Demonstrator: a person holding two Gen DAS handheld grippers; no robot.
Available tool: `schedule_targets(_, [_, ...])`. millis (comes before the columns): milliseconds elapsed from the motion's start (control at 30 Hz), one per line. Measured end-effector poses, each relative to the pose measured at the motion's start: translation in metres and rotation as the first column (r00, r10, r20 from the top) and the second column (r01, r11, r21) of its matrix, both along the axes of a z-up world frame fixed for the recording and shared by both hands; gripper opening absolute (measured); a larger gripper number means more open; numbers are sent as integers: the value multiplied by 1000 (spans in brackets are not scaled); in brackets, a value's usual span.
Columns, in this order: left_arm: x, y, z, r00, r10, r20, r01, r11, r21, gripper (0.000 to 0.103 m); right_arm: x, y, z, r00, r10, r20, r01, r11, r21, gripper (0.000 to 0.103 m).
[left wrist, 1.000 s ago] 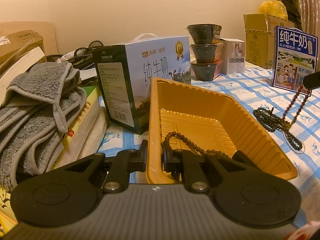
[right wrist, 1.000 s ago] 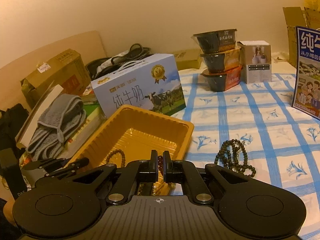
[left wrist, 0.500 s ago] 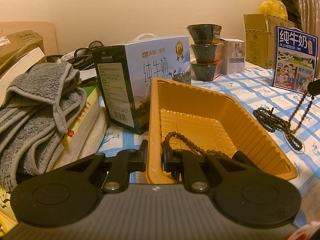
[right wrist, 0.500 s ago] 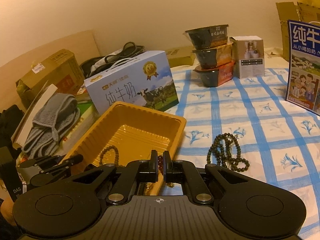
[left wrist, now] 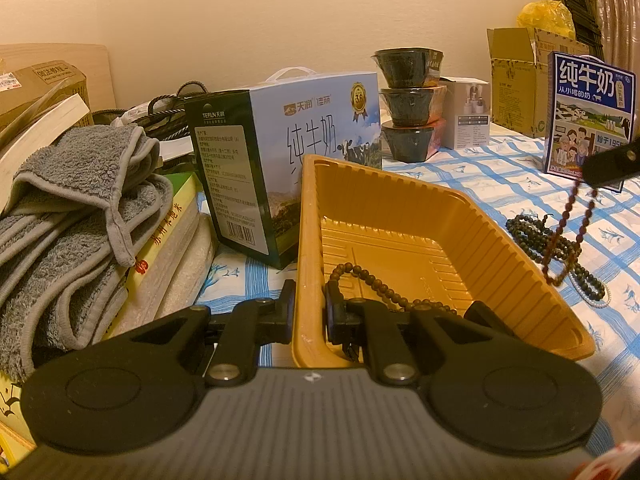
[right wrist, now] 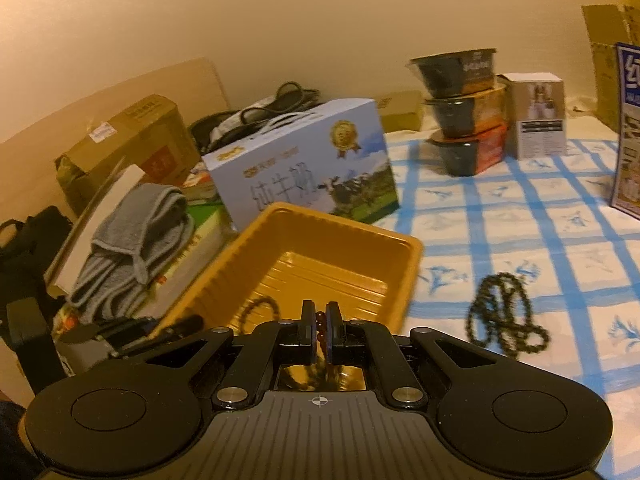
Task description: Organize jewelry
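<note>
A yellow plastic tray stands on the blue-checked tablecloth. My left gripper is shut on the tray's near wall. A brown bead bracelet lies inside the tray. My right gripper is shut on a red-brown bead strand. The strand hangs from it just beyond the tray's right rim. A dark green bead strand lies bunched on the cloth right of the tray. The right wrist view is motion-blurred.
A blue milk carton box stands against the tray's far left. Grey towels lie on stacked books at the left. Three stacked dark bowls, a small white box and another milk box stand behind.
My right gripper has carried the hanging red-brown strand leftward, closer to the tray's right rim. The left gripper, the tray and the other beads have not moved.
</note>
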State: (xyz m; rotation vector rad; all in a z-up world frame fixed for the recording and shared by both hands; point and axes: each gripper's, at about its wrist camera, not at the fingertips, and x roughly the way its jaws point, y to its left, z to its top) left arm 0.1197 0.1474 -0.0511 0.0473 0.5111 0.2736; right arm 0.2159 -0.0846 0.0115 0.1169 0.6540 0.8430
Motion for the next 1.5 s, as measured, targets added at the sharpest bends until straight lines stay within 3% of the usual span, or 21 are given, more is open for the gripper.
schedule_targets(767, [-1, 2, -2, 1000, -1, 0, 1, 1000, -10, 13, 12, 77, -34, 999, 52, -8, -52, 999, -13, 7])
schedule_targets(900, [-1, 2, -2, 1000, 0, 0, 0, 1000, -12, 13, 9, 71, -35, 999, 47, -9, -48, 999, -14, 42])
schedule_targets(933, [-1, 2, -2, 1000, 1, 0, -1, 1000, -13, 13, 7, 68, -36, 999, 40, -14, -40, 999, -11, 44])
schedule_targets(1500, [-1, 3, -1, 1000, 6, -3, -6, 1000, -17, 13, -6, -21, -60, 987, -132, -90, 122, 987, -108, 45])
